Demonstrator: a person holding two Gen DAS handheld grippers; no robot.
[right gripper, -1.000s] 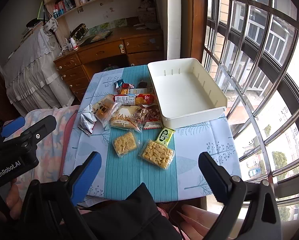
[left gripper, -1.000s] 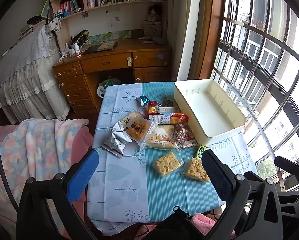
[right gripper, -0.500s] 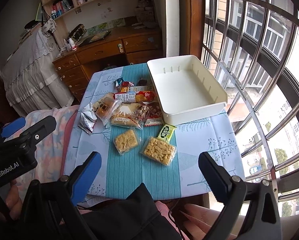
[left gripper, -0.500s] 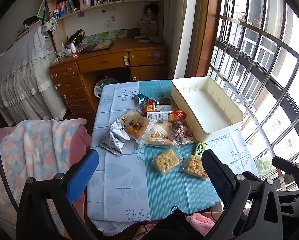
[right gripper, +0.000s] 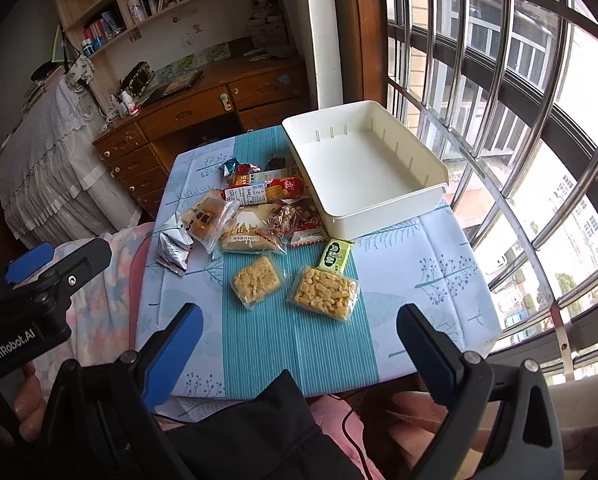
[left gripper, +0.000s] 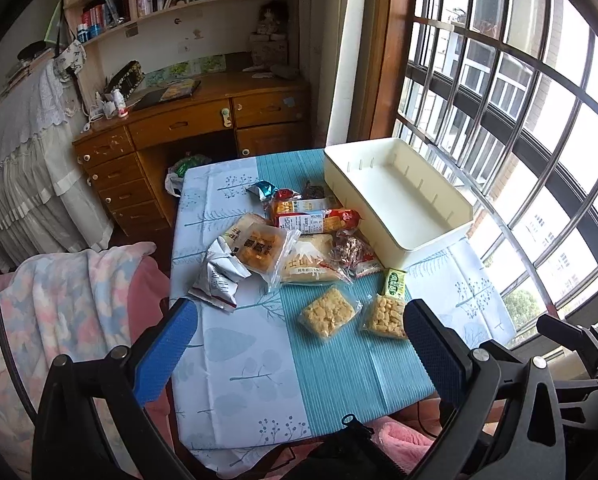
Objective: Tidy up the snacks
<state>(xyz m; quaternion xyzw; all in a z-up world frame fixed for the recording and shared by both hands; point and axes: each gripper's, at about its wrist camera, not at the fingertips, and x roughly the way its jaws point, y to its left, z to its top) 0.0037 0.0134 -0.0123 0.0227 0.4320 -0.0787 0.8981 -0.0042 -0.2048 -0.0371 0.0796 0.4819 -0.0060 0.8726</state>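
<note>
1. The right gripper [right gripper: 299, 344] hangs above the table's near edge, jaws spread wide and empty; the left gripper [left gripper: 299, 340] likewise.
2. The nearest snack, a puffed-stick packet [right gripper: 324, 293], lies just ahead of the right gripper (the closer one, I judge); its long axis runs crosswise.
3. The white bin [right gripper: 383, 204] sits beyond, right of the snack pile.

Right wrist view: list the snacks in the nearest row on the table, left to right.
Square pack of yellow crackers → larger pack of yellow puffed snacks → small green packet, set slightly farther back toward the white bin.
</note>
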